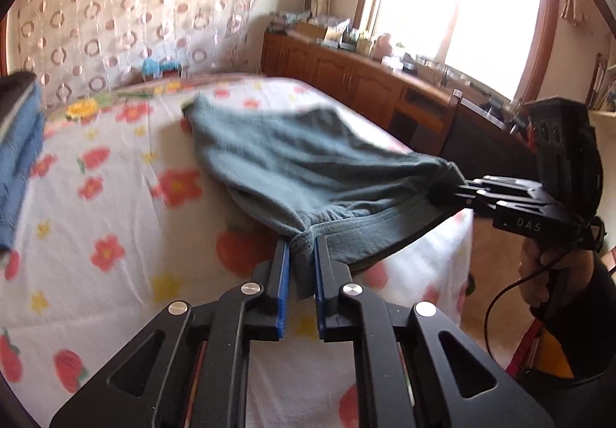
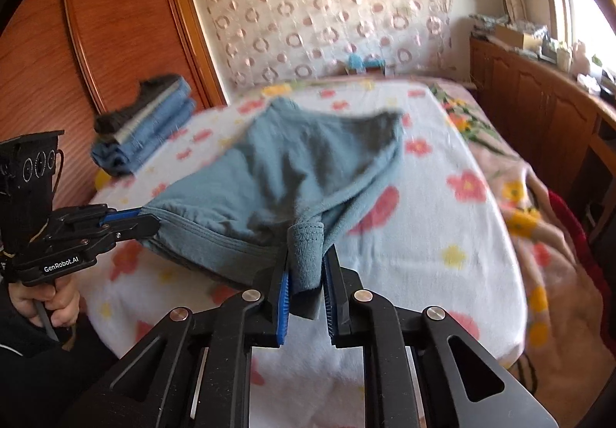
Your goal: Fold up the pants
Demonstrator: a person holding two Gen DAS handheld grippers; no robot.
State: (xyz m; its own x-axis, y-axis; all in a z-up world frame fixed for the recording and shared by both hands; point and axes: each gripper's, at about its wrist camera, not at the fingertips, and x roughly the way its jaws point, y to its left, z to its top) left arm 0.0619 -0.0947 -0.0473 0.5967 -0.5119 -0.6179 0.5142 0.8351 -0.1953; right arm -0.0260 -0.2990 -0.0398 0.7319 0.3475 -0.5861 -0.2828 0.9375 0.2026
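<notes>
Both the left gripper (image 1: 301, 247) and the right gripper (image 2: 306, 254) clamp the waistband of the grey-blue fleece pants (image 1: 292, 158) at frame centre, lifted off the flowered white bedsheet (image 1: 115, 197); every fold is left.

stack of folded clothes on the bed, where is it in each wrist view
Left wrist: stack of folded clothes at the far left edge, partly cut off.
Right wrist: stack at left of centre, before the wooden wardrobe.
Shared landmark: the circle-patterned curtain behind the bed.

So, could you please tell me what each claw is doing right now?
Left claw: closed on the pants waistband.
Right claw: closed on the pants waistband.
</notes>
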